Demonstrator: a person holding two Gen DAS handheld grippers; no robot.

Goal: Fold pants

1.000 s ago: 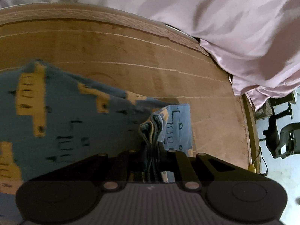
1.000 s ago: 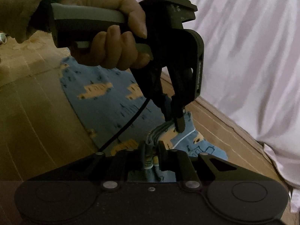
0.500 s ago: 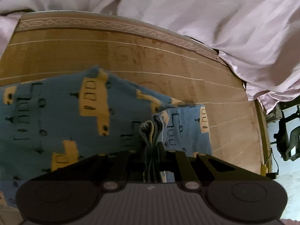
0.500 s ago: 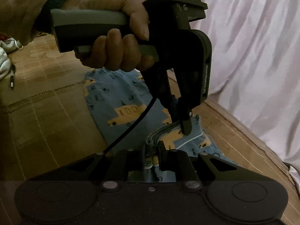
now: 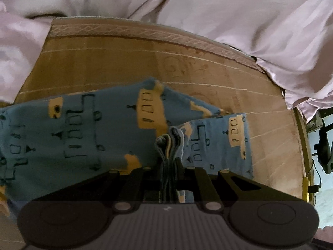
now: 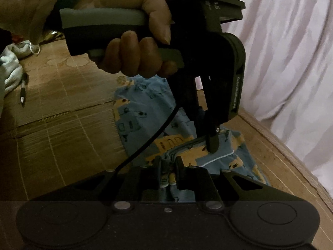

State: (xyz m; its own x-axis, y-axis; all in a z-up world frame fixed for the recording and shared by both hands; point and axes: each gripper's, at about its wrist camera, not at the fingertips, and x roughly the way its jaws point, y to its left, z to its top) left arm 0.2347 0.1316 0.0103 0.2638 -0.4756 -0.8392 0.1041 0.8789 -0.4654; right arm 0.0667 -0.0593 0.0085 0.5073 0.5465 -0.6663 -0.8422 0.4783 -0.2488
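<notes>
The pants (image 5: pixel 87 137) are blue with yellow bus prints and lie on a brown woven mat (image 5: pixel 124 62). My left gripper (image 5: pixel 169 162) is shut on a bunched stack of their hem layers, with fabric spreading left and a folded flap to the right. In the right wrist view the pants (image 6: pixel 141 112) stretch away along the mat. My right gripper (image 6: pixel 167 164) is shut on the same bunched edge. Just beyond it a hand (image 6: pixel 135 48) holds the left gripper (image 6: pixel 211 145), whose fingers pinch the same edge.
Pale pink sheet (image 5: pixel 229 16) drapes along the far and right edges of the mat. A pen (image 6: pixel 22 92) and a white cloth (image 6: pixel 10 66) lie at the left in the right wrist view. A dark chair base (image 5: pixel 324 152) stands beyond the mat's right edge.
Both grippers have carried the pinched edge along over the pants. More of the blue fabric now shows in the left wrist view, and the pen and white cloth came into sight.
</notes>
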